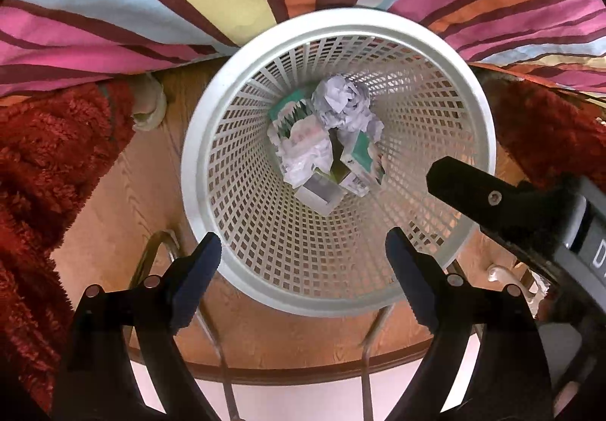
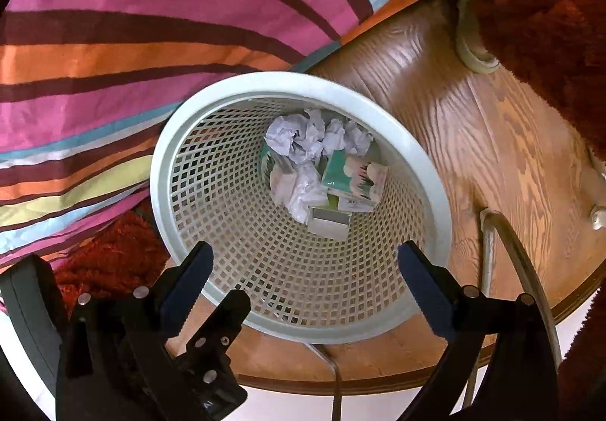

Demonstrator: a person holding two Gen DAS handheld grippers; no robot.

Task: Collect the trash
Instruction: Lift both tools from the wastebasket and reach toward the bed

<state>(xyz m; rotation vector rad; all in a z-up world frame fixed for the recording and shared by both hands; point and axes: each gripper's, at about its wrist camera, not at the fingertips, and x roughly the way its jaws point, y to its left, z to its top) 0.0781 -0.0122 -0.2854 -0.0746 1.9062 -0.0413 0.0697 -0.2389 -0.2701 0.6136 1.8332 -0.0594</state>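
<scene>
Both grippers hang over a white mesh wastebasket (image 1: 469, 125) that stands on a wooden floor (image 2: 492, 140), right against a striped bedcover (image 1: 113, 4) and with a red shaggy rug (image 1: 41, 155) on either side. The left gripper (image 1: 303, 250) has its jaws spread wide with nothing between them, and the right gripper (image 2: 305, 262) is just as wide and just as empty. The trash sits at the bottom of the basket: crumpled white paper (image 2: 303, 136), a second wad of paper (image 1: 303, 152), a small green-and-white box (image 2: 352, 171) and a grey box (image 2: 328, 224) beside them. Judging by this, most of the collecting looks done, since several pieces are already in the basket and neither gripper carries anything. No loose trash shows on the bare floor around the basket, though the views cover only a small area, so I cannot tell whether more remains elsewhere. The metal legs (image 2: 511, 243) of some furniture stand just beside the basket.
</scene>
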